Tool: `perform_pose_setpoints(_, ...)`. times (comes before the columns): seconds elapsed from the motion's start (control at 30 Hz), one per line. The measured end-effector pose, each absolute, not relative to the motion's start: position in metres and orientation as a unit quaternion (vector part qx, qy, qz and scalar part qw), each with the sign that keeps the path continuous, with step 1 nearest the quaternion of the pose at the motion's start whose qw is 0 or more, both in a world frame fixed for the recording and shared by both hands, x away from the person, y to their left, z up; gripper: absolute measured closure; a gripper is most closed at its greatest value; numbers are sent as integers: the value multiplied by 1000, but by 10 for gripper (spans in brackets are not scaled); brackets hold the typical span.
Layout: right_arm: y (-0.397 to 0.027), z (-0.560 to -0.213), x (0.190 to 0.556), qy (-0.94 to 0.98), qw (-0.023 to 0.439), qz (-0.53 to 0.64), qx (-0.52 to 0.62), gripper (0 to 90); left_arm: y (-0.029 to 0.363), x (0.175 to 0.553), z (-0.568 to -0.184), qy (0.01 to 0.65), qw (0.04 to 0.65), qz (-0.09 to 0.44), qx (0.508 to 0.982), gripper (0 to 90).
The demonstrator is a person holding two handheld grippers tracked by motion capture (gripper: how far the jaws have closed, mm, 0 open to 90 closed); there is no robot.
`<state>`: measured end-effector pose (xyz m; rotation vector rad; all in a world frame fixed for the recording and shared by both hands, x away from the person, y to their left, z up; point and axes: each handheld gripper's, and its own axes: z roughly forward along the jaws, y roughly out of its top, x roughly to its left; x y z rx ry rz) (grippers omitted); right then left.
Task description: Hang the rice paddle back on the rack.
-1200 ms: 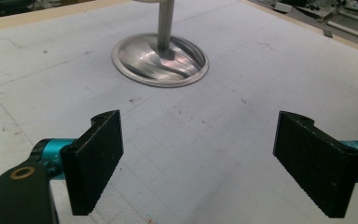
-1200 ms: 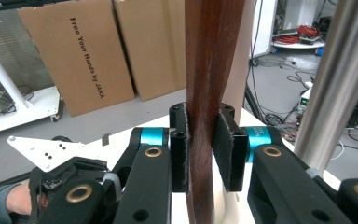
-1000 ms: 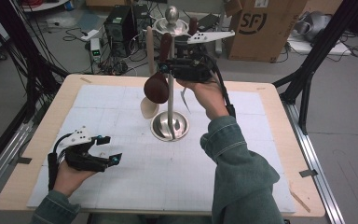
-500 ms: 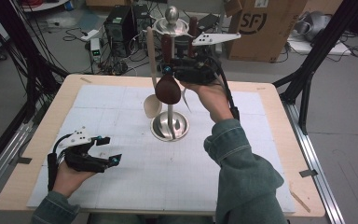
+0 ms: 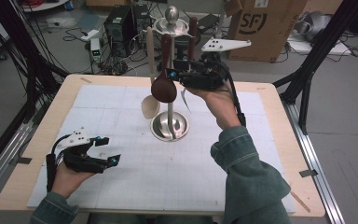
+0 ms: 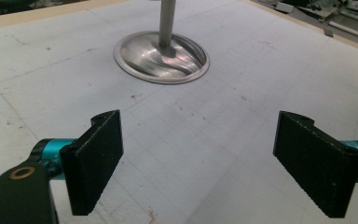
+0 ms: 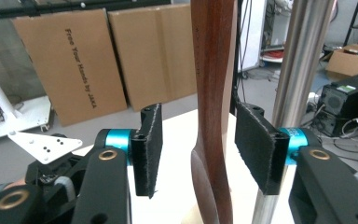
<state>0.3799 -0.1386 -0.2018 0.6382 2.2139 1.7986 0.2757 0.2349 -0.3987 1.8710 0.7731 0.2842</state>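
High view, dark spoon (image 5: 163, 88) now hangs upright

dark brown spoon (image 5: 163, 87), silver stand (image 5: 169, 125) (shiny), black tongs (image 6: 200, 161)

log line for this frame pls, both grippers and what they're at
left gripper: open, low over mat, idle | right gripper: open, jaws either side of dark wooden spoon handle, gaps visible | spoon hanging at steel stand

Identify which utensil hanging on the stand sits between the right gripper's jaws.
The dark brown wooden spoon, between the right gripper's open jaws; the pale wooden spoon hangs farther left on the stand.
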Motion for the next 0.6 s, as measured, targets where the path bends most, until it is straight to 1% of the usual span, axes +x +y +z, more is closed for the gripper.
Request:
perform_pose_setpoints(0.07, -142, -204, 378, 750, 107, 615, 217, 473, 235, 275, -399, 323, 522, 119, 780, 164)
perform_pose_setpoints(0.37, -154, -212, 368, 753, 120, 611, 212, 409, 234, 276, -399, 321, 520, 117, 782, 163)
perform_pose_setpoints(0.6, -161, -223, 361, 753, 119, 610, 216, 388, 234, 276, -399, 324, 518, 117, 783, 158)
